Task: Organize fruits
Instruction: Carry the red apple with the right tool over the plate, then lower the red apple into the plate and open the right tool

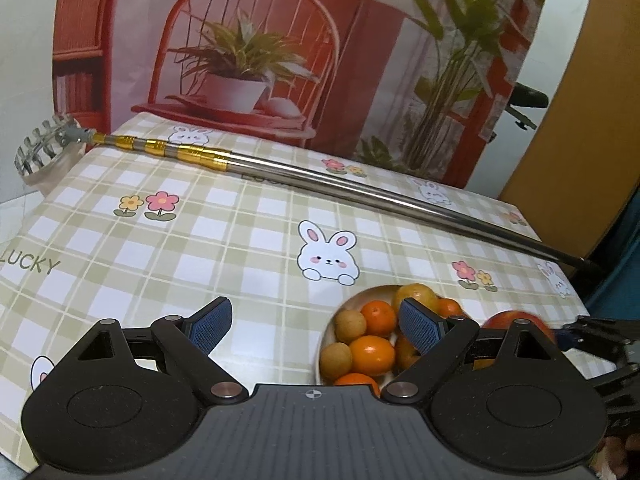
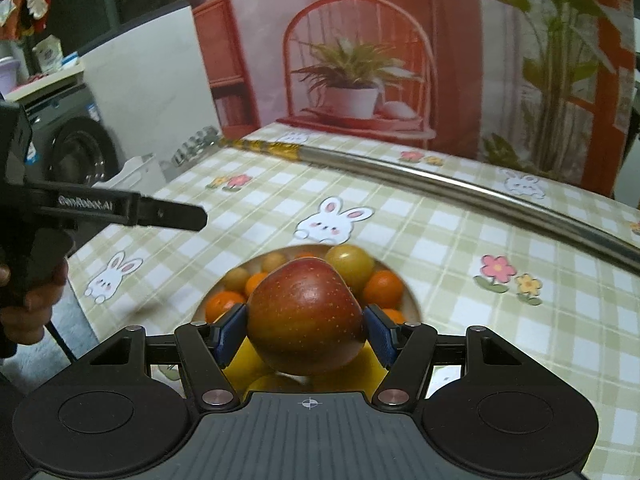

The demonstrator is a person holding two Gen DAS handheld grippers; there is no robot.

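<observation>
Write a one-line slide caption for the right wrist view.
Right tool grips a red apple above a plate of oranges on a checked tablecloth.

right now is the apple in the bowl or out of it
Out: the right tool holds the apple above the bowl of fruit, its pads pressed on both sides.

the word "lucky" stands in grey capitals on the checked cloth (image 1: 120,240) of the desk, at its left edge in the left wrist view. a second print of dark letters lies on the same cloth farther back, half hidden under the metal pole (image 1: 360,188); it cannot be read for sure. in the right wrist view the left tongs (image 2: 100,208) bear pale lettering along the side of the black body, seen mirrored, reading roughly "genrobot.ai". a small sticker on the washer (image 2: 80,148) at far left is too blurred to read.
</observation>
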